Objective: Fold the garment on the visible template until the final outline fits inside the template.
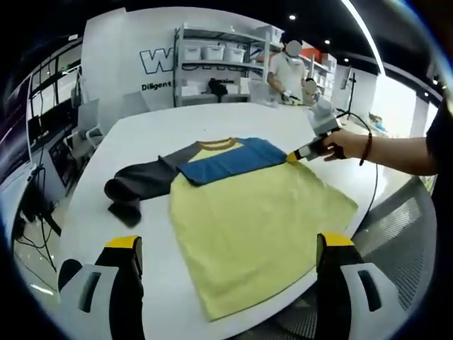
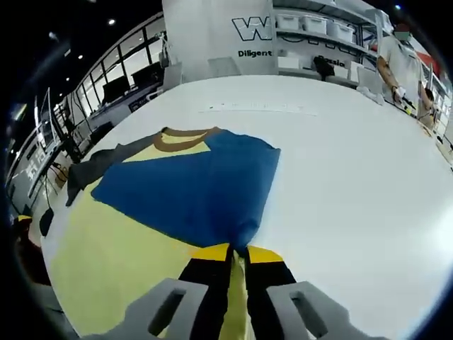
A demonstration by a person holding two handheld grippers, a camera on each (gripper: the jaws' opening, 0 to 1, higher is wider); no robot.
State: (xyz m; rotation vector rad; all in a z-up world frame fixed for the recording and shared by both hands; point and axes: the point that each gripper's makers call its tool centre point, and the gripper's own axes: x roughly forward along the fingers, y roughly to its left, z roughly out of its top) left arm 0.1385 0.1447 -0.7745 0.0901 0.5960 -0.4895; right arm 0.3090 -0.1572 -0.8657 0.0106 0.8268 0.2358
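A yellow shirt (image 1: 248,219) with a brown collar (image 1: 218,144) lies flat on the white table (image 1: 163,127). Its blue sleeve (image 2: 191,188) is folded across the chest, and its grey sleeve (image 1: 138,180) stretches out to the left. My right gripper (image 2: 238,252) is shut on the blue sleeve's end at the shirt's right edge. It comes into the left gripper view as the right gripper (image 1: 303,151), held by a person's hand (image 1: 340,145). My left gripper (image 1: 228,244) hovers open above the shirt's near hem with nothing between its jaws.
The table's near edge (image 1: 283,301) runs just below the shirt's hem, with a mesh chair (image 1: 403,227) to the right. Shelves with white bins (image 1: 212,53) and two people (image 1: 287,67) stand behind the table. Bare tabletop (image 2: 354,163) extends right of the shirt.
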